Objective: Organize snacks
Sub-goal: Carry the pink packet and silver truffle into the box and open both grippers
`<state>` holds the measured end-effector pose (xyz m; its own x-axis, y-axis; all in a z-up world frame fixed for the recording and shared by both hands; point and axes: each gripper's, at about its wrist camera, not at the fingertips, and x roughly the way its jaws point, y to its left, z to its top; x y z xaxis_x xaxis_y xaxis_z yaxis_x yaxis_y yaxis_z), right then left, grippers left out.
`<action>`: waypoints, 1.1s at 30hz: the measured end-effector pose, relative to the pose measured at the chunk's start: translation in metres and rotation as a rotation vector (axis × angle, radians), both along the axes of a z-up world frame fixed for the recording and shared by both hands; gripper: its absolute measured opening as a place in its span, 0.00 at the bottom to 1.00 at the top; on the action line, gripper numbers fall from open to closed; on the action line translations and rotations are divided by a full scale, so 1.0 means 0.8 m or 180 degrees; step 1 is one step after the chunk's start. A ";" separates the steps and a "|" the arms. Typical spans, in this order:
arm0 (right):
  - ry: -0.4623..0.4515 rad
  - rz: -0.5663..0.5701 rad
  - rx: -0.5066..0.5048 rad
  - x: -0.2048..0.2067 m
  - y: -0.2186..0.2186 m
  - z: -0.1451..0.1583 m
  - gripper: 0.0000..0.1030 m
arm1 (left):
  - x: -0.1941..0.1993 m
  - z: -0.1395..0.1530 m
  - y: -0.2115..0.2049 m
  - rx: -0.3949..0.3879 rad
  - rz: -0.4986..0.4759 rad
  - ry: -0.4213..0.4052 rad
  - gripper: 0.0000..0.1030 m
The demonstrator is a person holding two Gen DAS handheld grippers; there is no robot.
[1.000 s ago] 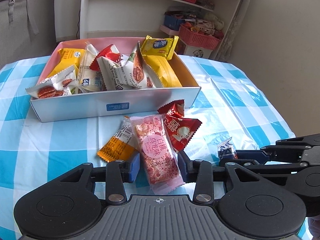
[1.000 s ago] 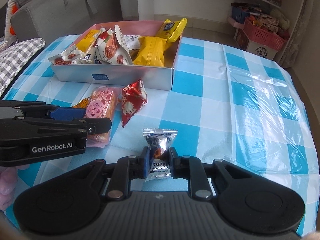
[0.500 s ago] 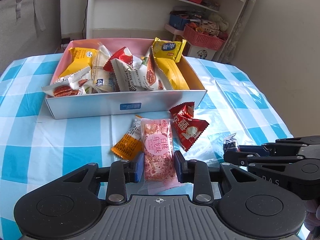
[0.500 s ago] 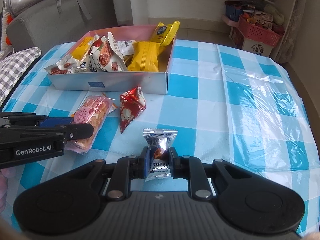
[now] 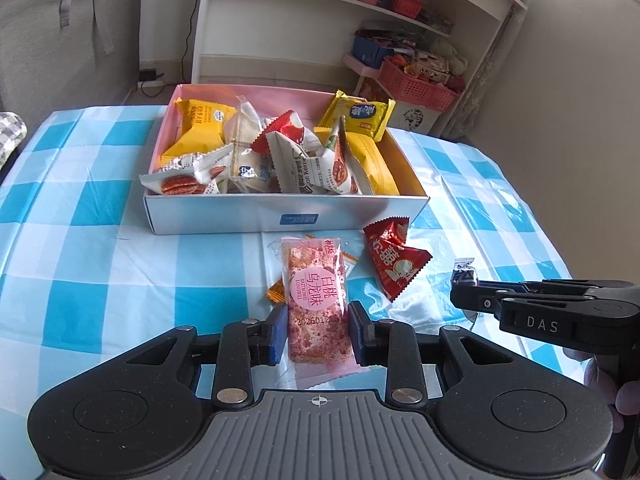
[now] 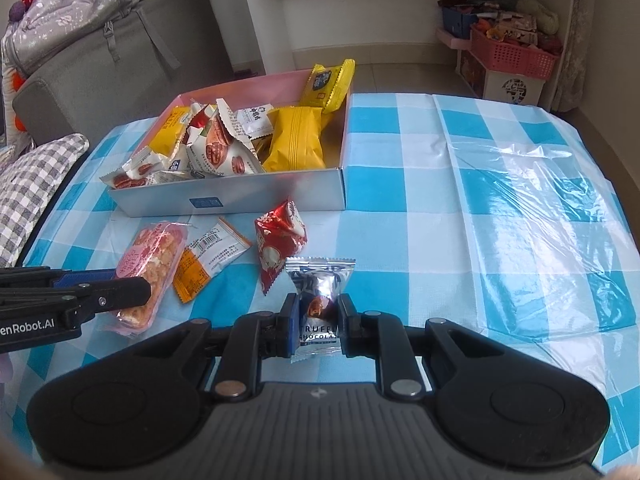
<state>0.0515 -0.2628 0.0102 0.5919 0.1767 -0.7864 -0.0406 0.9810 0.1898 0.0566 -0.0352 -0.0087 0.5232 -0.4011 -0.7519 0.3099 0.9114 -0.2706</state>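
My left gripper (image 5: 318, 330) is shut on a pink snack bar (image 5: 316, 300) and holds it above the checked tablecloth; it also shows in the right wrist view (image 6: 150, 264). My right gripper (image 6: 319, 322) is shut on a silver truffle chocolate (image 6: 319, 300), raised off the table. A white box with pink inside (image 5: 288, 216) holds several snack packets. An orange packet (image 6: 208, 258) and a red packet (image 6: 280, 242) lie on the cloth in front of the box.
The table has a blue-and-white checked cloth (image 6: 460, 200) under clear plastic. A grey sofa (image 6: 100, 64) and a checked cushion (image 6: 32, 188) stand at the left. White shelves and a red basket (image 5: 416, 86) stand behind the table.
My left gripper closed on the pink bar and lifted it off the cloth, uncovering the orange packet. Both grippers rose and moved back from the box; the right still holds the chocolate.
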 end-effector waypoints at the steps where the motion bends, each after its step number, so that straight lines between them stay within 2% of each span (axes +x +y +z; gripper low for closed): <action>1: -0.0025 -0.0017 0.0049 0.001 -0.001 0.003 0.17 | 0.001 0.003 0.002 -0.0021 0.0007 -0.0014 0.28; 10: -0.0199 -0.0154 0.0390 0.036 -0.001 0.034 0.17 | 0.036 0.038 0.017 -0.0065 0.0124 -0.0220 0.28; 19: -0.0275 -0.0108 0.0488 0.102 0.009 0.042 0.17 | 0.110 0.067 0.021 -0.0095 0.0278 -0.0389 0.28; 27: -0.0317 -0.0110 0.0643 0.162 0.017 0.045 0.17 | 0.193 0.058 0.005 -0.0039 0.0324 -0.0282 0.28; 31: -0.0297 -0.0136 0.0700 0.187 0.019 0.040 0.17 | 0.221 0.045 -0.008 0.0068 0.0243 -0.0189 0.28; 33: -0.0281 -0.0156 0.0708 0.196 0.019 0.036 0.17 | 0.232 0.037 -0.016 0.0201 0.0198 -0.0191 0.28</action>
